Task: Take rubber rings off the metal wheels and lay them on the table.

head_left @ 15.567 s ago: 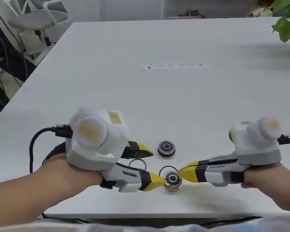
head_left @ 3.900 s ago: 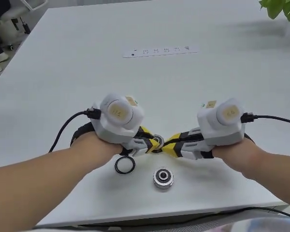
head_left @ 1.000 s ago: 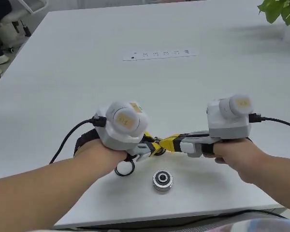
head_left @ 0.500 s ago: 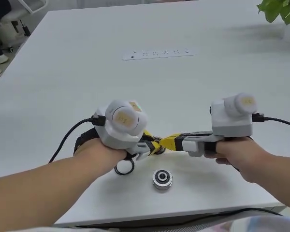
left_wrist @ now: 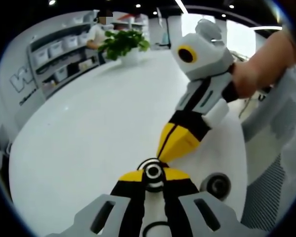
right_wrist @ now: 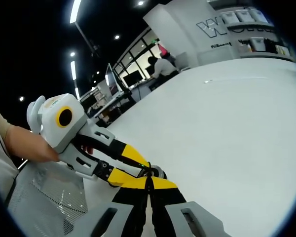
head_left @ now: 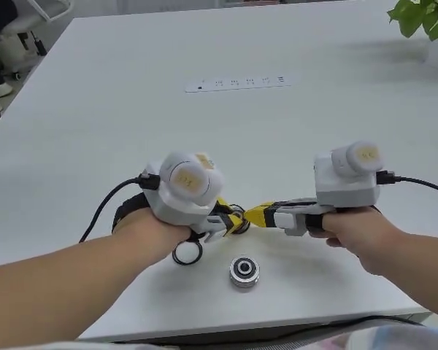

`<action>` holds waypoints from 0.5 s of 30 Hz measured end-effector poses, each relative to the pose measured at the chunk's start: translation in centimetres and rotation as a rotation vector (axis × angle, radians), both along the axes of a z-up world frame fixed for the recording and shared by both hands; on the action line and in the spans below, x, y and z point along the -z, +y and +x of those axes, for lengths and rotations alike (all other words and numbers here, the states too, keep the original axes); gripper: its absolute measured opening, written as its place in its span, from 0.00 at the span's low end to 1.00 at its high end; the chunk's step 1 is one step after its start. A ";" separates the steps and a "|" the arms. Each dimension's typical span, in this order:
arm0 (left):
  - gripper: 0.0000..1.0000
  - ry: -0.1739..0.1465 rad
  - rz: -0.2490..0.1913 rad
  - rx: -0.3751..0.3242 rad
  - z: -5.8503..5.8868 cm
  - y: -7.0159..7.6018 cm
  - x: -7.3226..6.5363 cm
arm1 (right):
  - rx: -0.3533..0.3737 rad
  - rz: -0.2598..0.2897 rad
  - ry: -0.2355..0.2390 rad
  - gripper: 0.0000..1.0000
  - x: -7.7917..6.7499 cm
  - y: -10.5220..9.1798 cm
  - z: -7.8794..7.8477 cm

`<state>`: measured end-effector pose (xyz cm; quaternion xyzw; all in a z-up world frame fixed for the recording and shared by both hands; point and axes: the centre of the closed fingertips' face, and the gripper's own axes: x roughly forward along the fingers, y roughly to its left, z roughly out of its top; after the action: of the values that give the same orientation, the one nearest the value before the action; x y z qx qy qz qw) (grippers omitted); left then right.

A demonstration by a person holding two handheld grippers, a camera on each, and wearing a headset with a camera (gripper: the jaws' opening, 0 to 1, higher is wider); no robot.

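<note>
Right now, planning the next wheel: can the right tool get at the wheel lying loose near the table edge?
Probably yes. Bare table lies between the right tool and the loose wheel; but its jaws are shut at the held wheel in the left tool, so it must release first.

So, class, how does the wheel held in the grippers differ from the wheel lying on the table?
The held wheel is clamped in the jaws of the left gripper; the loose wheel lies flat on the table. The right gripper, jaws shut, meets the held wheel at its tip; nothing touches the loose wheel. Both are small round metal wheels.
</note>
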<state>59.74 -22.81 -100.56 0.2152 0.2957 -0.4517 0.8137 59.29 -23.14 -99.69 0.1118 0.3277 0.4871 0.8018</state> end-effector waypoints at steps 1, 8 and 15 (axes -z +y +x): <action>0.14 0.000 0.003 0.003 0.0 0.0 0.0 | 0.002 -0.002 0.001 0.00 0.0 -0.1 0.0; 0.14 0.000 0.002 0.013 -0.2 0.0 -0.3 | 0.004 -0.008 0.004 0.00 0.1 -0.2 0.0; 0.15 -0.001 -0.006 0.018 -0.3 0.5 -0.9 | 0.005 -0.011 0.003 0.00 0.0 -0.2 -0.1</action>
<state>59.39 -22.32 -99.69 0.2159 0.2920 -0.4598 0.8104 59.21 -23.32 -99.68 0.1089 0.3314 0.4830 0.8031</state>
